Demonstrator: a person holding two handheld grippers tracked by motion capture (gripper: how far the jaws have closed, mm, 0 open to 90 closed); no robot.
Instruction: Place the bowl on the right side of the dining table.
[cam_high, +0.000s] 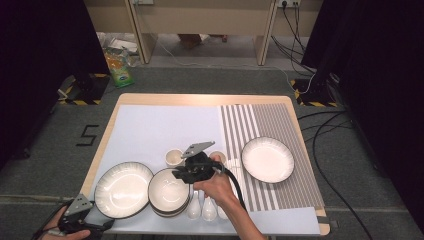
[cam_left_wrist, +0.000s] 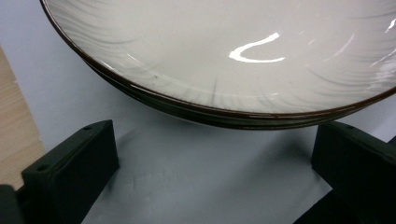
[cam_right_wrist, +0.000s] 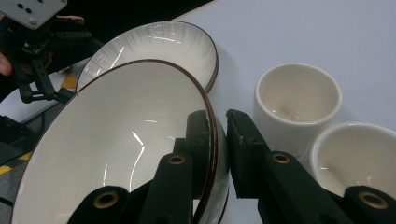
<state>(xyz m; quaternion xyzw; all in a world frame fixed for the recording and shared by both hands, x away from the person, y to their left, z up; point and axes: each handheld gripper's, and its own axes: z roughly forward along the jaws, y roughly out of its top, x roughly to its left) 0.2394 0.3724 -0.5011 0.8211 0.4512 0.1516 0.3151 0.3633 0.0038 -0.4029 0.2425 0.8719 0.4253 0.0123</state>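
My right gripper (cam_right_wrist: 217, 123) is shut on the brown rim of a white bowl (cam_right_wrist: 112, 149), one jaw inside the rim and one outside. In the high view this bowl (cam_high: 167, 189) tops a small stack at the table's front, and the right gripper (cam_high: 181, 175) comes at it from the right. The left gripper (cam_left_wrist: 217, 131) stands open, its jaws wide apart just short of the rim of a large white plate (cam_left_wrist: 224, 51). That plate (cam_high: 123, 189) lies left of the bowls, with the left gripper (cam_high: 97, 227) at the front left corner.
Two small white cups (cam_high: 174, 158) (cam_high: 218, 157) stand behind the bowls. White spoons (cam_high: 201, 207) lie at the front edge. A second plate (cam_high: 268, 159) rests on the striped mat (cam_high: 260, 122). The pale blue mat (cam_high: 160, 125) covers the far part of the table.
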